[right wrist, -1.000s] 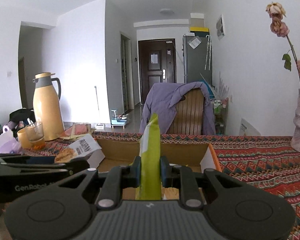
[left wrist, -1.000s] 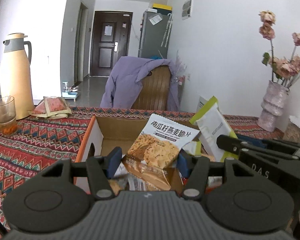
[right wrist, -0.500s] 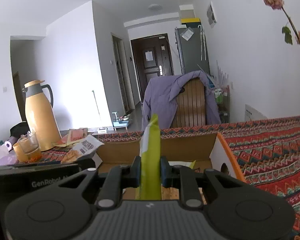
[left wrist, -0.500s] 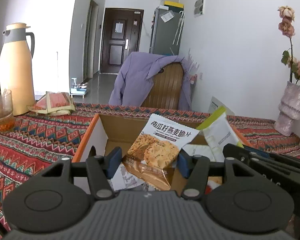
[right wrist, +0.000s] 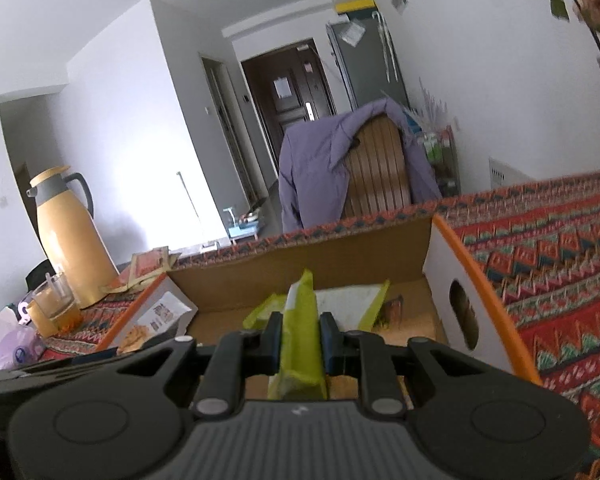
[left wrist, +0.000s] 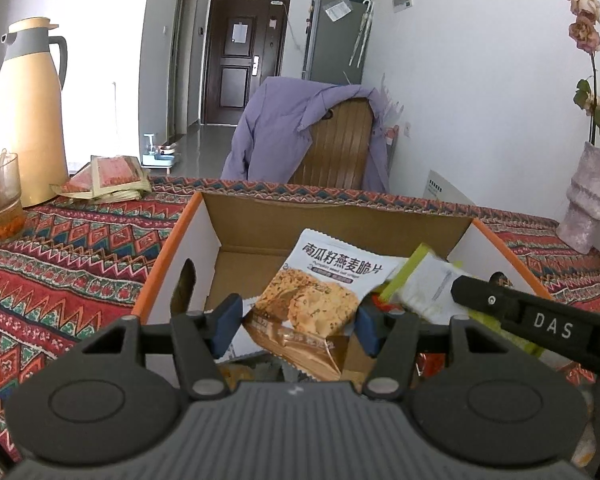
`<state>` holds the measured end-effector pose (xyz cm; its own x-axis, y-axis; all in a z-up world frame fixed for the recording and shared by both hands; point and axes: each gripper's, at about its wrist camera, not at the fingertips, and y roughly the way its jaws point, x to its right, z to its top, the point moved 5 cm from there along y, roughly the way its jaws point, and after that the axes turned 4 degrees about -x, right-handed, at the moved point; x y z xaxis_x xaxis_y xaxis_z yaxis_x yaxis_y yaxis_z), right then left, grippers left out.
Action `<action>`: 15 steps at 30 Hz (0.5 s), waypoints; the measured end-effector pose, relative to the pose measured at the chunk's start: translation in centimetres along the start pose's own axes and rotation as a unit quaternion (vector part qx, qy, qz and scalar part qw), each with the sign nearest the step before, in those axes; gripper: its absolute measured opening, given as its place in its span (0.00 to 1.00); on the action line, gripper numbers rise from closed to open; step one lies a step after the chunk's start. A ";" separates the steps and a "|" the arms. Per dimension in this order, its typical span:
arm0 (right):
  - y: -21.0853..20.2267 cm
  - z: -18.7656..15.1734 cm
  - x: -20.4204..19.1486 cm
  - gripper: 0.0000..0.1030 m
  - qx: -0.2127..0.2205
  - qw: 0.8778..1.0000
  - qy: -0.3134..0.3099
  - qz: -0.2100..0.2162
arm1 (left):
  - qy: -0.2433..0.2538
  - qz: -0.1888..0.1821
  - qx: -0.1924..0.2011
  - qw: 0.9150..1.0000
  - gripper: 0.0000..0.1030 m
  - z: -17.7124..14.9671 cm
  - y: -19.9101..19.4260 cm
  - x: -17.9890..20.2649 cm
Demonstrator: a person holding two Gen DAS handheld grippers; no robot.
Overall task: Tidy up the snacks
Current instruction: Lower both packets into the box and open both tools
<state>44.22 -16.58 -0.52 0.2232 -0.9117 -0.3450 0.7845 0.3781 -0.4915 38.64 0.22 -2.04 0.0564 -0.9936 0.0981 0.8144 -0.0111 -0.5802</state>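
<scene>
The left gripper (left wrist: 296,322) has just been opening; the white-and-brown oat-crisp snack packet (left wrist: 320,292) sits between its blue pads, apparently released. The right gripper (right wrist: 300,338) clamps a lime-green snack pouch (right wrist: 300,332) edge-on. Both have come down into the orange-rimmed cardboard box (left wrist: 172,248), so each snack seems nearly delivered. Beyond it: a wooden chair (left wrist: 332,140).
</scene>
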 end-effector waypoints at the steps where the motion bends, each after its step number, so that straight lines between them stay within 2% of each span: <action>1: 0.1 -0.1 0.2 0.22 -0.001 1.000 0.005 0.001 | 0.001 -0.001 0.003 1.000 0.67 0.0 -0.1 0.0; 2: 0.1 -0.1 0.4 0.23 0.000 1.000 0.009 -0.001 | 0.001 -0.003 0.007 1.000 0.75 0.0 -0.3 0.0; 3: 0.1 -0.1 0.5 0.32 0.001 1.000 0.012 -0.002 | -0.001 -0.004 0.013 1.000 0.79 0.1 -0.6 0.0; 4: -0.1 -0.1 0.7 0.49 0.002 1.000 0.015 -0.001 | -0.002 -0.003 0.019 1.000 0.87 0.2 -0.9 0.0; 5: -0.4 -0.2 0.8 0.61 0.007 1.000 0.017 -0.003 | -0.005 0.001 0.026 1.000 0.96 0.3 -1.2 -0.1; 6: -0.6 -0.2 1.0 0.74 0.013 1.000 0.017 -0.006 | -0.008 0.006 0.033 0.999 0.98 0.5 -1.5 -0.2; 8: -1.2 -0.2 1.1 0.78 0.025 1.000 0.009 -0.012 | -0.014 0.007 0.051 0.999 1.00 0.8 -2.2 -0.4; 12: -2.1 -0.1 1.0 0.97 0.039 0.999 0.001 -0.019 | -0.032 0.007 0.072 0.997 1.00 1.2 -3.1 -0.9; 15: -2.4 0.1 0.9 1.00 0.048 0.999 -0.002 -0.018 | -0.040 0.012 0.074 0.996 1.00 1.4 -3.3 -1.2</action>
<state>42.55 -18.32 0.42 0.1951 -0.9253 -0.3252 0.8438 0.3273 -0.4253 36.70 1.61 0.90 0.1178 -0.9811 0.1538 0.8881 0.0348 -0.4583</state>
